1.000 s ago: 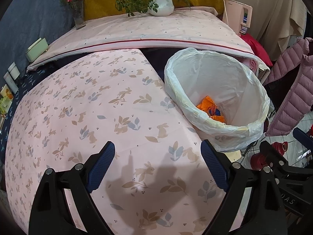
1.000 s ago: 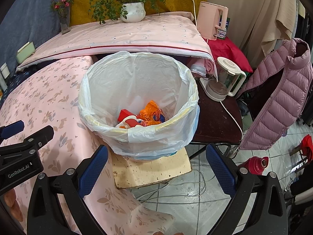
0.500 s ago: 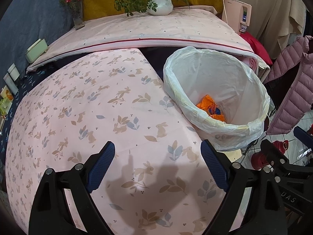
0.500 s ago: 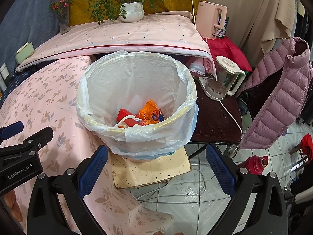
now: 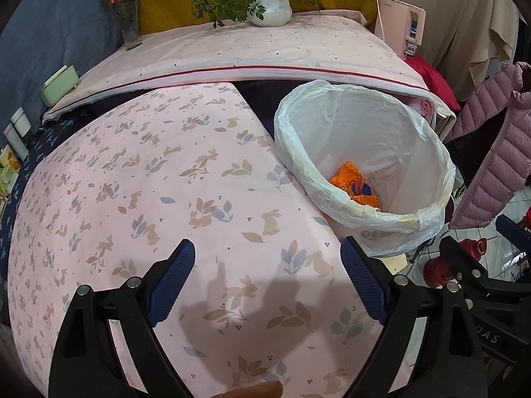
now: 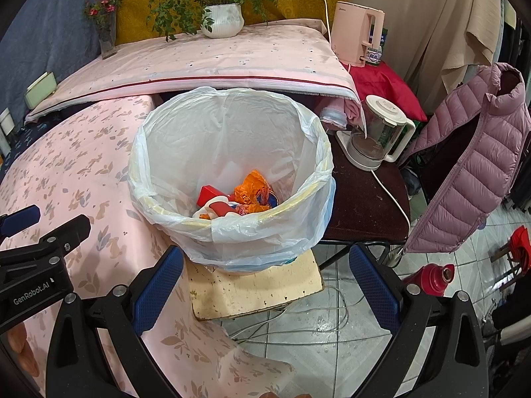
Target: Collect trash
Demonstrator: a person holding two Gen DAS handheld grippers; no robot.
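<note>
- The left gripper (image 5: pixel 267 273) hangs over the pink rabbit-print cloth (image 5: pixel 139 199), jaws spread wide with nothing between them; bare cloth runs ahead and to its left
- Ahead and to its right the cloth's edge meets the trash bin (image 5: pixel 391 152), whose white liner rim touches the cloth; an orange wrapper (image 5: pixel 351 184) lies inside
- The right gripper (image 6: pixel 265 272) is likewise wide open and empty, with the bin just ahead of its fingertips, standing on a stained board (image 6: pixel 255 290)
- Below and right of it lies tiled floor (image 6: pixel 332 341) crossed by cables
- Further right a kettle (image 6: pixel 378 139) on a dark stool, a red flask (image 6: pixel 431 278) and a hanging pink jacket (image 6: pixel 471 165) crowd that side
</note>
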